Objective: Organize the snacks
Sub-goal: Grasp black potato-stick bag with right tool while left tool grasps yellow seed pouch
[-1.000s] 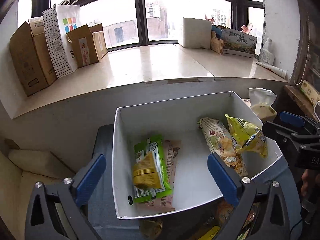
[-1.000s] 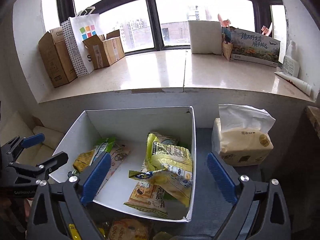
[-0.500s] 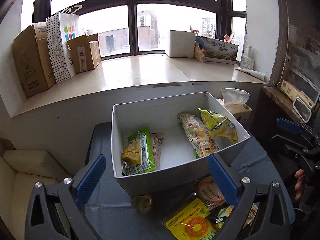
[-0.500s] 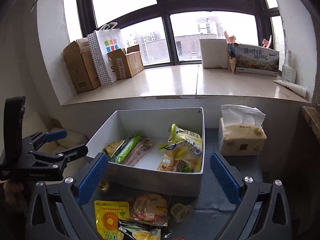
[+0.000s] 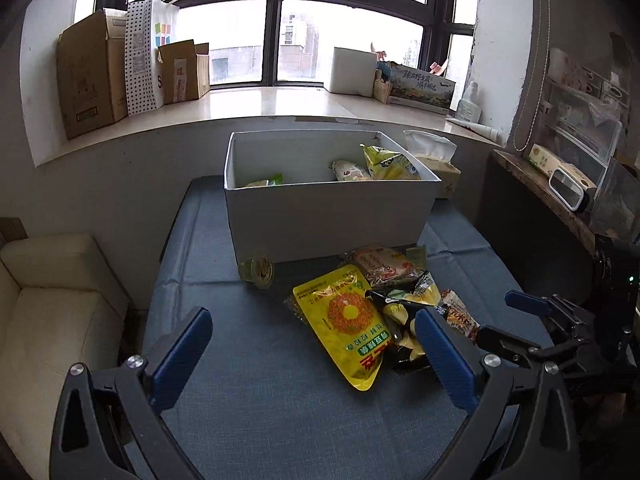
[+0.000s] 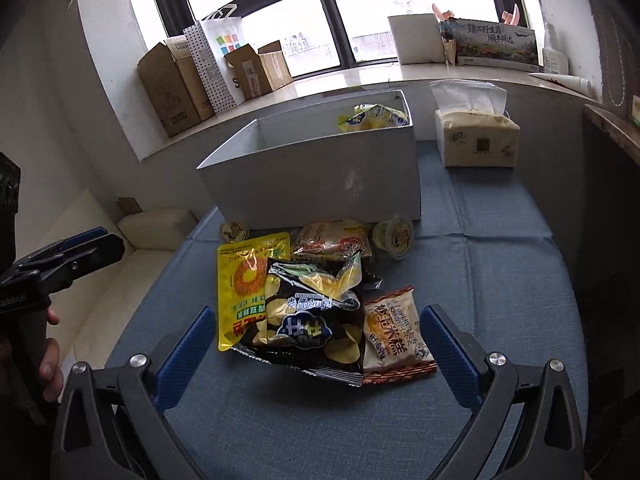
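Observation:
A white box (image 5: 328, 216) (image 6: 320, 184) stands at the far side of the blue table and holds several snack packs, among them a yellow bag (image 5: 390, 164) (image 6: 372, 118). In front of it lies a pile: a yellow pouch (image 5: 348, 320) (image 6: 244, 280), a black chip bag (image 6: 316, 312), a brown-and-white pack (image 6: 394, 332), a wrapped bun (image 6: 332, 238) and two jelly cups (image 6: 394, 236) (image 5: 258, 272). My left gripper (image 5: 316, 356) is open and empty, near the pile's left side. My right gripper (image 6: 316, 352) is open and empty, just before the chip bag.
A tissue pack (image 6: 476, 136) stands right of the box. The windowsill behind holds cardboard boxes (image 5: 86, 80) and a paper bag (image 5: 150, 52). A cream sofa (image 5: 52, 312) is left of the table. A dark shelf (image 5: 560, 184) is on the right.
Both grippers have pulled back and down from over the box toward the table's near side. The pile of snacks in front of the box has come into view.

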{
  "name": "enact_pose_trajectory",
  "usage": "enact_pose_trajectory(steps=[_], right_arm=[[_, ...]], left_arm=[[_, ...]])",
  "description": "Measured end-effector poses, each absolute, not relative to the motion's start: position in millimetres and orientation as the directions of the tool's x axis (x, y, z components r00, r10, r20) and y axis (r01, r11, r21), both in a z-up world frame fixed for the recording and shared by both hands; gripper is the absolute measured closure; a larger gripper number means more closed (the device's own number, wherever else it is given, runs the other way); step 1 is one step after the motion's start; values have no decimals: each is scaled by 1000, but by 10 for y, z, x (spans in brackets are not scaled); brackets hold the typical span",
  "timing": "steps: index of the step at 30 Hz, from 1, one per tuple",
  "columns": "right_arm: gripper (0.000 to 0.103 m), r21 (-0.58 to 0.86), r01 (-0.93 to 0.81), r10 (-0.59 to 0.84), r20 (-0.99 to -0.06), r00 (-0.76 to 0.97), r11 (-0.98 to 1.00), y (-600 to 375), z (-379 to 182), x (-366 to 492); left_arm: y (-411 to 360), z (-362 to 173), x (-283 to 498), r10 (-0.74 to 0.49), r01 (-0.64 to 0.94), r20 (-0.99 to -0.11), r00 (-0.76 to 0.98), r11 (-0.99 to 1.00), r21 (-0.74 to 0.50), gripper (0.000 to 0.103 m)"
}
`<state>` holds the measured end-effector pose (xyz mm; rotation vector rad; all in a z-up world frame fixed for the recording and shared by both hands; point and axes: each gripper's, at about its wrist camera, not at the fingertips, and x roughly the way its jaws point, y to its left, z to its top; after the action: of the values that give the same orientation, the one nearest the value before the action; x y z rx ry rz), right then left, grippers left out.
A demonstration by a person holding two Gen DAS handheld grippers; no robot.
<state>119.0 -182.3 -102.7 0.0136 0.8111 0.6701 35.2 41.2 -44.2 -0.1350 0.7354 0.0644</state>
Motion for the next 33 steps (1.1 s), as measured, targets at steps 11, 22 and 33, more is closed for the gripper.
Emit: enact_pose_trajectory(steps=[11,22,33], right_arm=[[0,234,-570,506,-772,384,788,-1348,-1435,1543],[12,109,-607,426,-808,407,787,-1093,-1602,1610],[37,133,-607,461,-779,425,783,-1271,-1335,1343]], left_arm=[[365,-616,315,0,-108,-704,710,988,-109,0],[443,-748,334,16,-147,-728,685,982,-117,0],[489,-876,432,9,-155,-755,656,980,-124,0]])
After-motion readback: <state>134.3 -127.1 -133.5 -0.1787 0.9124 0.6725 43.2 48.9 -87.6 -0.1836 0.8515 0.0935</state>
